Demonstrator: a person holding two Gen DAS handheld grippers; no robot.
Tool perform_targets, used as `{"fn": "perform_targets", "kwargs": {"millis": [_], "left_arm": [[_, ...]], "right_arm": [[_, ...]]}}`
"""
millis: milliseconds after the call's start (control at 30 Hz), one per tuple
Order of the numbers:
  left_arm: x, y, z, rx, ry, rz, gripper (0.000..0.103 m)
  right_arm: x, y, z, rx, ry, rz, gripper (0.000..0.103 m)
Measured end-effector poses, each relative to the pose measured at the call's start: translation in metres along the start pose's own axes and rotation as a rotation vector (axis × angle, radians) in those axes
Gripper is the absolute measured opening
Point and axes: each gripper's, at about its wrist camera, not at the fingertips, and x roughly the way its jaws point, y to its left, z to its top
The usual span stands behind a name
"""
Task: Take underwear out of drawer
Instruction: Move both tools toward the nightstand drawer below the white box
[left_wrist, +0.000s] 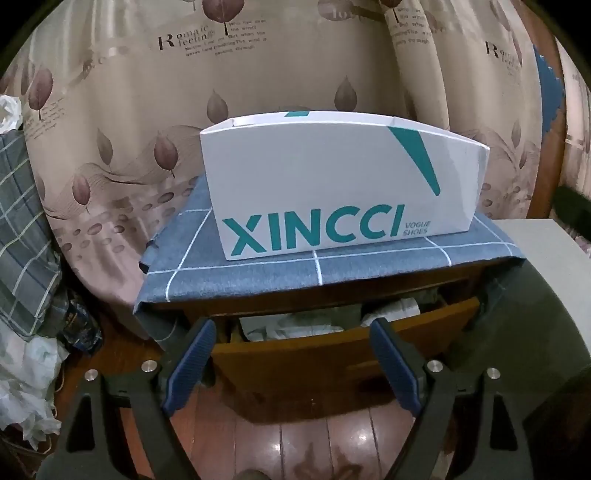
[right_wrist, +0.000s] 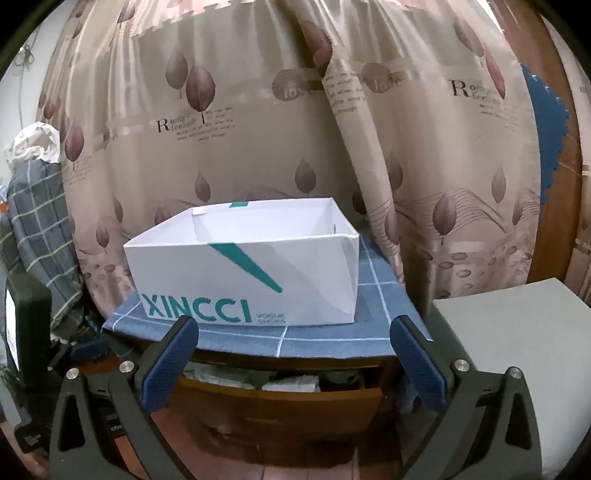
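Shoebox (left_wrist: 332, 184): "XINCCI VOGUE SHOES". Curtain (left_wrist: 147, 92): "Romantic feeling".

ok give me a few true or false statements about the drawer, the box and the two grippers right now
1. The wooden drawer is pulled open with clothes inside. True.
2. The white shoe box has its lid on. False: it is open-topped, and what shows of its inside is bare.
3. The shoe box sits on a blue checked cloth. True.
4. The left gripper holds a garment. False: its jaws stand open with nothing between them.
5. The right gripper is open. True.
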Motion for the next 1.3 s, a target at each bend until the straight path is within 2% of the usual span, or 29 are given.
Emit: {"fn": "perform_targets", "kwargs": {"millis": [200, 467, 733, 833, 1300], "left_arm": [[0.003, -0.002, -0.002, 0.0, 0.017, 0.005, 0.088], [0.009, -0.003, -0.002, 0.018, 0.051, 0.015, 0.088], [0.014, -0.002, -0.004, 0.007, 0.095, 0.0, 0.088], [0.017, -0.004, -0.003, -0.002, 0.111, -0.002, 0.088], [0.051, -0.001, -0.002, -0.181, 0.176, -0.023, 0.088]], "right_arm": [[-0.007, -0.014, 0.011, -0.036, -0.015, -0.03, 0.103], [0.001, -0.058, 0.012, 0.131, 0.048, -0.012, 0.103], [-0.001, -0.047, 0.008, 0.052, 0.043, 0.001, 0.103], [-0.001, -0.051, 0.008, 0.06, 0.047, 0.012, 0.103], [-0.004, -0.083, 0.003, 0.152, 0.052, 0.007, 0.103]]}}
